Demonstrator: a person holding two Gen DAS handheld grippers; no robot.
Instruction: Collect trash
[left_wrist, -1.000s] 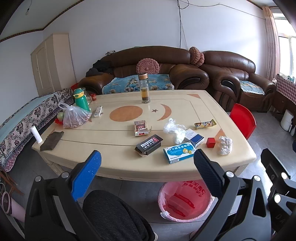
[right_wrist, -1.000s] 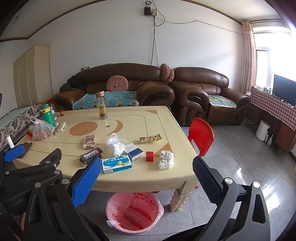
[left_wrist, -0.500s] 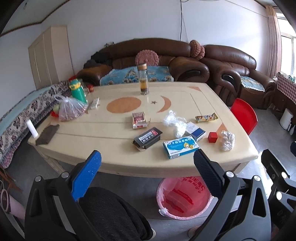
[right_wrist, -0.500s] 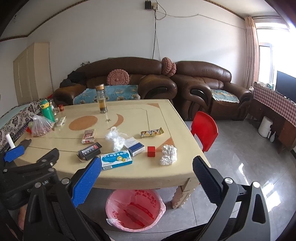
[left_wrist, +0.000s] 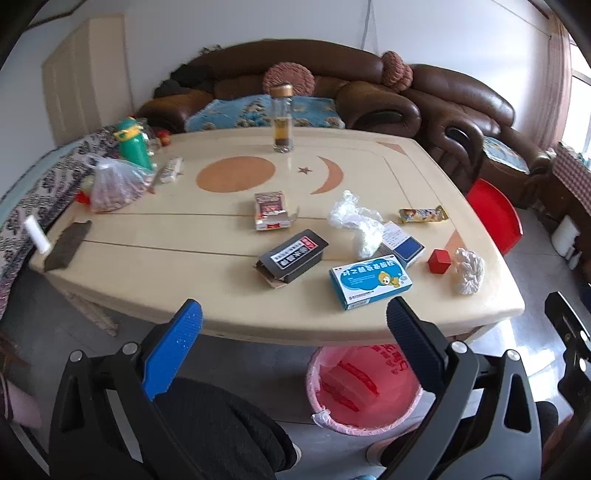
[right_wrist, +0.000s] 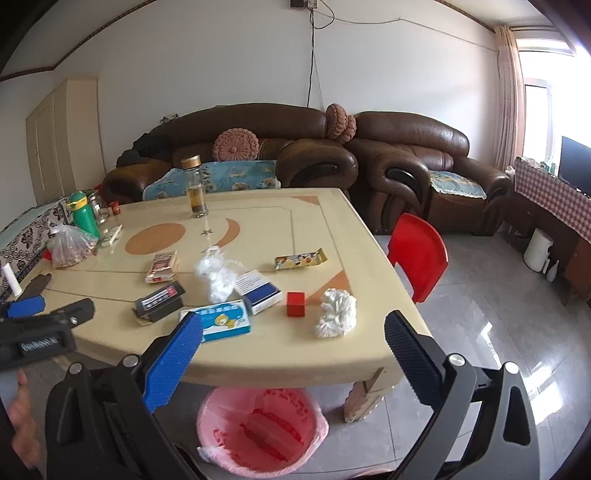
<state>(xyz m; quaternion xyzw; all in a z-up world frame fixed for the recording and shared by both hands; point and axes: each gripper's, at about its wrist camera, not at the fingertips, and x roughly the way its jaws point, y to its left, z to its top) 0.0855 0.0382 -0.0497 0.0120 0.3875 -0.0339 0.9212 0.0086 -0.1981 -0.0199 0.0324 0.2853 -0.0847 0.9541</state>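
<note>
Both tools, left tool (left_wrist: 293, 321) and right tool (right_wrist: 293, 332), have moved closer to the table (left_wrist: 221, 295)

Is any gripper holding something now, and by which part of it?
Nothing is held. The left gripper and right gripper are both open, short of the table.

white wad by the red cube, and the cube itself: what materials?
White wad: looks like crumpled tissue or soft paper, matte, with ridged folds; could be cloth. Red cube: hard, flat faces, sharp edges, uniform slightly matte red; painted wood or plastic, cannot tell which.
</note>
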